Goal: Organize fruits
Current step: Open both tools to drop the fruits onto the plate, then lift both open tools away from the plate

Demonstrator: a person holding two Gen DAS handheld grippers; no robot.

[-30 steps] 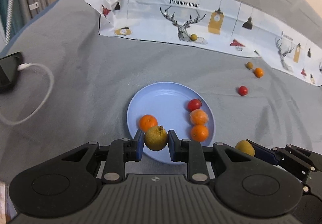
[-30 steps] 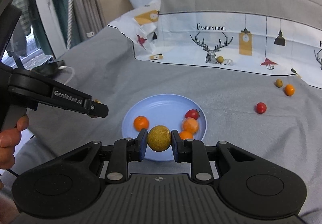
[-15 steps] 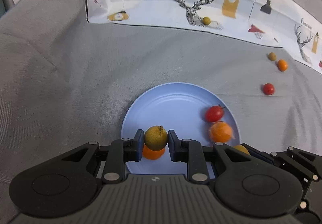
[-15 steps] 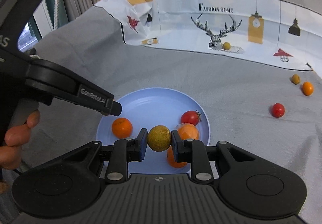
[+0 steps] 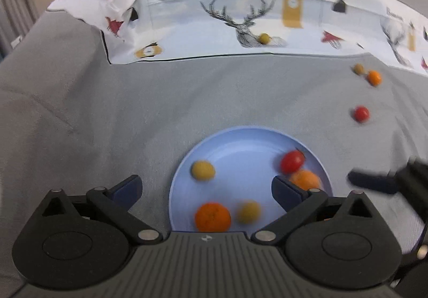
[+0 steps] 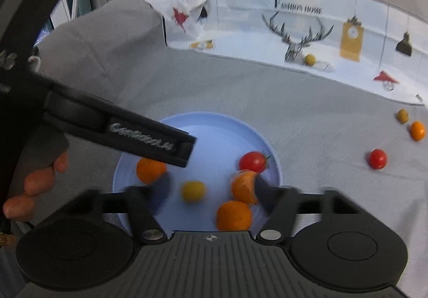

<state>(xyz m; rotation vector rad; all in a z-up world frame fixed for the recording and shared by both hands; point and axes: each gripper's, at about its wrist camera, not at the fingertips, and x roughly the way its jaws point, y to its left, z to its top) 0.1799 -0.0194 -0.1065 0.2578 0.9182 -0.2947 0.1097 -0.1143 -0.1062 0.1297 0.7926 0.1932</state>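
Both tools, left (image 5: pixel 206 187) and right (image 6: pixel 211 189), have just sprung apart; yellow fruits (image 5: pixel 203 170) loose on the plate (image 5: pixel 240 137), lower centre. Lift straight up, avoid nudging them.

Grey cloth-covered bench (image 5: pixel 133 100): blue plate (image 5: pixel 240 142) near centre, printed white sheet (image 5: pixel 187 19) far, red tomato (image 5: pixel 360 114), orange (image 5: pixel 374 77), small brownish fruit (image 5: pixel 358 68) far right.

You have a pale blue plate (image 5: pixel 230 142) on grey cloth (image 5: pixel 107 110), holding orange fruits (image 5: pixel 212 216), yellow-green ones (image 5: pixel 203 170) and a red tomato (image 5: pixel 292 161). The white sheet (image 5: pixel 187 17) behind shows black stag heads, mustard clocks and red shapes.
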